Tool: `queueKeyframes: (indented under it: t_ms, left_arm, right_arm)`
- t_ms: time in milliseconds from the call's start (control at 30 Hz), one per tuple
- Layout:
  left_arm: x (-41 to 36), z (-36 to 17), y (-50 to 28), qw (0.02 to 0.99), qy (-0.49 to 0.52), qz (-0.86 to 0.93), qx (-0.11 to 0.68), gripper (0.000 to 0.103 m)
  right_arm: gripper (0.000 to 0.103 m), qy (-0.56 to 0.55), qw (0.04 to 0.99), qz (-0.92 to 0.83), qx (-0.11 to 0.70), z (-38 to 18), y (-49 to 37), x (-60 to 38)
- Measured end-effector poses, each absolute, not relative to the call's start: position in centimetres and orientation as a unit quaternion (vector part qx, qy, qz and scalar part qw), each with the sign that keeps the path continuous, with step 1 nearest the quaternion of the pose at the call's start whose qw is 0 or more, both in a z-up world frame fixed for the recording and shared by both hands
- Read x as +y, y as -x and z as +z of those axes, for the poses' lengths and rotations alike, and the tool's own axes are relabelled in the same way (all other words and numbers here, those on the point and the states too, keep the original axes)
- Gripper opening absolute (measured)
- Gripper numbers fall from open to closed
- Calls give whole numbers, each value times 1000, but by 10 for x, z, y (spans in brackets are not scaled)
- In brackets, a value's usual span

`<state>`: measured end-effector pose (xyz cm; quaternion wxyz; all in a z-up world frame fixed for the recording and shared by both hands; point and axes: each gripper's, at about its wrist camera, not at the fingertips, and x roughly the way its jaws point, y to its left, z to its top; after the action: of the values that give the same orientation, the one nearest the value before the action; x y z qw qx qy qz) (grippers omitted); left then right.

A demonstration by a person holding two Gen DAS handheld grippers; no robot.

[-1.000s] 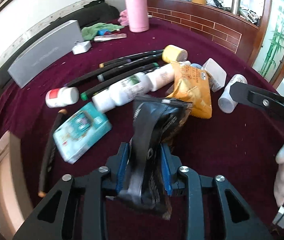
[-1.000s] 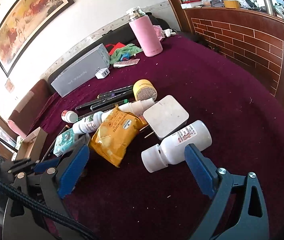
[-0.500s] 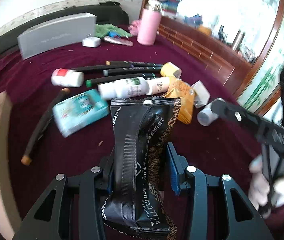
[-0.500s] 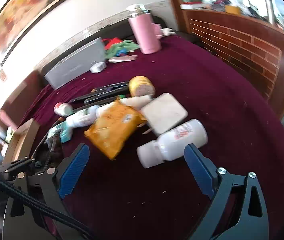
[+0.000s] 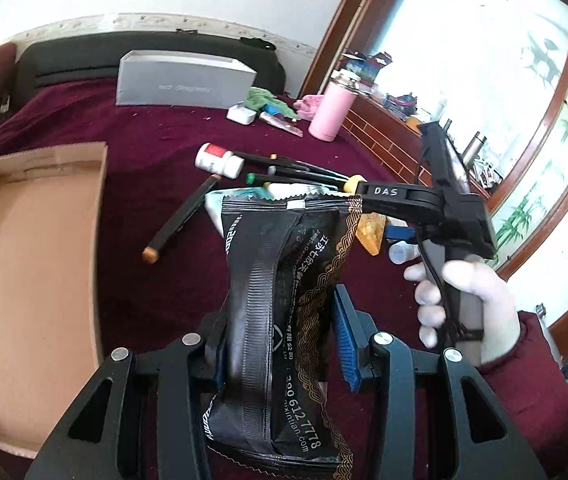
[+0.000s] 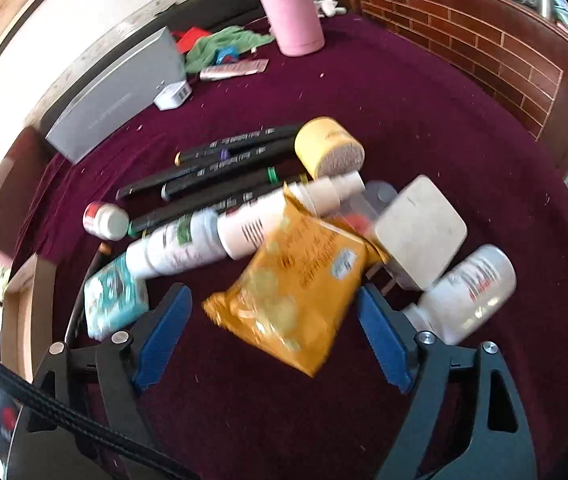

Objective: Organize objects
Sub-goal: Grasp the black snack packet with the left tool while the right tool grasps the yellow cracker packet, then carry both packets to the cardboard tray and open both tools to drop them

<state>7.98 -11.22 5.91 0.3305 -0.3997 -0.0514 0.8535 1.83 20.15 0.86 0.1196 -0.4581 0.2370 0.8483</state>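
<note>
While left fingers (image 5: 279,344) pinch a crinkly black pouch (image 5: 284,320), right fingers (image 6: 271,336) close around a yellow packet (image 6: 296,292).

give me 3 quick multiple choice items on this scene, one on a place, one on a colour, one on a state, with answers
1. Where is the cardboard box in the left wrist view?
A. left of the held packet
B. behind the flask
C. on the grey box

2. What colour is the flask?
A. green
B. pink
C. black

3. How does the left tool stand?
A. open and bare
B. shut on the black packet
C. shut on a marker

Answers:
1 A, the box fills the left edge, beside the packet.
2 B, its body is pink in both views.
3 B, the pads press the packet's middle. The right tool is closing around the yellow packet, not yet touching it.
</note>
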Motion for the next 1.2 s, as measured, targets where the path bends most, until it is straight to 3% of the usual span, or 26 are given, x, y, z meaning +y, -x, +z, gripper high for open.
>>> queueKeyframes:
  t_ms: [33,67,167,333,567,767,900,1200]
  left_arm:
    - [-117,59,-79,328,399,855,-55,37]
    - [-123,59,-80,325,397,856,-58,37]
    - [-137,61,-86,319,391,861,-68,37]
    - [-159,80,-87,310,377,868,-83,37]
    - [-191,144,-64,298,361,879,-91,37]
    - [-212,172,-7,241,376,893,-65,38]
    - [-231,138,34,204,414,883,-87,38]
    - [-272,36,105,160,475,848,-174,37]
  right_arm:
    - [72,463,123,845,236,7,-15,201]
    - [50,472,125,839,239,2,-11,200]
    - [44,473,119,838,246,-2,-11,200]
    - [43,467,77,847,242,18,-28,192]
    - [44,405,-75,887,208,115,-48,131]
    - [44,400,-193,870,213,174,-4,68]
    - [44,433,-218,848,213,163,36,20]
    - [44,525,-211,793,227,58,113,-53]
